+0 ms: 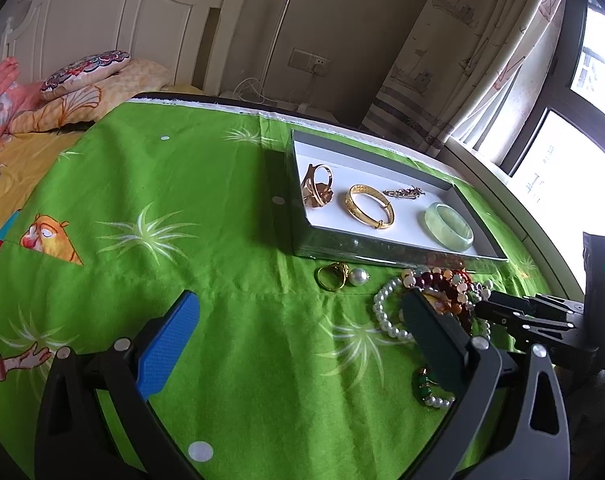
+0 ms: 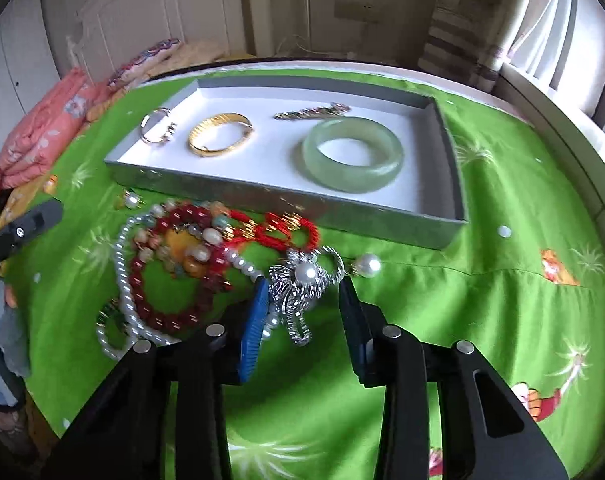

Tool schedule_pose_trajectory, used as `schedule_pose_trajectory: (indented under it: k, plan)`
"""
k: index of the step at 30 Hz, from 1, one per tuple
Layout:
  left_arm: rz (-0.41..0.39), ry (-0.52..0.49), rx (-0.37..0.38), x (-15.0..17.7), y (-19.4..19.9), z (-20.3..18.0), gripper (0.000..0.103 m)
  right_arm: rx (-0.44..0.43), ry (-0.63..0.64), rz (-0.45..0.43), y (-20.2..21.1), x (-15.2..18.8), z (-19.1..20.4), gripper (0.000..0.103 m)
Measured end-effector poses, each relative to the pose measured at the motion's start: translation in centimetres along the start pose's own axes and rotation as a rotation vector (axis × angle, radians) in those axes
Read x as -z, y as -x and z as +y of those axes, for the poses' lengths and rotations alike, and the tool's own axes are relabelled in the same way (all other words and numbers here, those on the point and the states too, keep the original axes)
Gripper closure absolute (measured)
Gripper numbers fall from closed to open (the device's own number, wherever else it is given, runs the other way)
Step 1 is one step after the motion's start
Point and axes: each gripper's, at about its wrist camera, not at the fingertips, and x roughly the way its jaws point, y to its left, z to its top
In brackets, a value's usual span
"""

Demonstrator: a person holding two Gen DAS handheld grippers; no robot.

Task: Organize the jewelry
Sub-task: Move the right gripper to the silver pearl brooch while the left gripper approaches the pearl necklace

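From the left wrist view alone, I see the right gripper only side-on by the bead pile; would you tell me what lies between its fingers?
Observer: A silver bow brooch with a pearl centre lies between the right gripper's fingers.
Operator: Thank you. Is it gripped?
Observer: The blue pad touches it; I cannot tell whether the other pad does.
Operator: Is anything loose nearby?
Observer: A single pearl piece lies on the green cloth, to the brooch's right in the right wrist view, apart from the bead pile.

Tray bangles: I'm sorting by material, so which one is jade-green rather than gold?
The pale green bangle at the tray's right end; the gold bangle lies left of it.
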Motion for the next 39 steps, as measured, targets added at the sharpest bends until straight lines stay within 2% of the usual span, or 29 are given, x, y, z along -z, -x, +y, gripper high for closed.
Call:
schedule_pose_trajectory:
  k: [8,13,16,27,29,32,35,39]
  plan:
    - [-0.002,0.002,0.004,0.0,0.1,0.1,0.002,-0.021,-0.094,-0.008,0.7,0.3,-2.5,0.067]
    - [0.000,0.002,0.003,0.0,0.1,0.1,0.002,-0.016,-0.024,0.001,0.1,0.4,-0.7,0.067]
    - [-0.001,0.001,0.004,-0.1,0.0,0.1,0.002,0.038,0.033,-0.012,-0.3,0.2,0.7,0.067]
    - [0.019,-0.004,-0.001,0.0,-0.2,0.0,0.002,0.021,0.034,-0.029,-0.7,-0.4,0.1,0.067]
    - [0.027,-0.015,-0.002,0.0,-0.3,-0.2,0.002,0.005,0.033,-0.028,-0.6,-0.2,-0.2,0.071]
    - [0.048,-0.040,0.006,0.1,-0.5,-0.6,0.002,-0.003,0.049,-0.030,-0.1,0.2,-0.7,0.073]
    - [0.056,-0.118,0.003,0.4,-0.3,-2.2,0.002,-0.014,0.049,-0.045,0.5,0.8,-0.8,0.074]
    - [0.095,-0.180,0.052,0.9,-0.5,-5.0,0.003,-0.035,0.031,-0.089,1.8,1.3,-1.5,0.074]
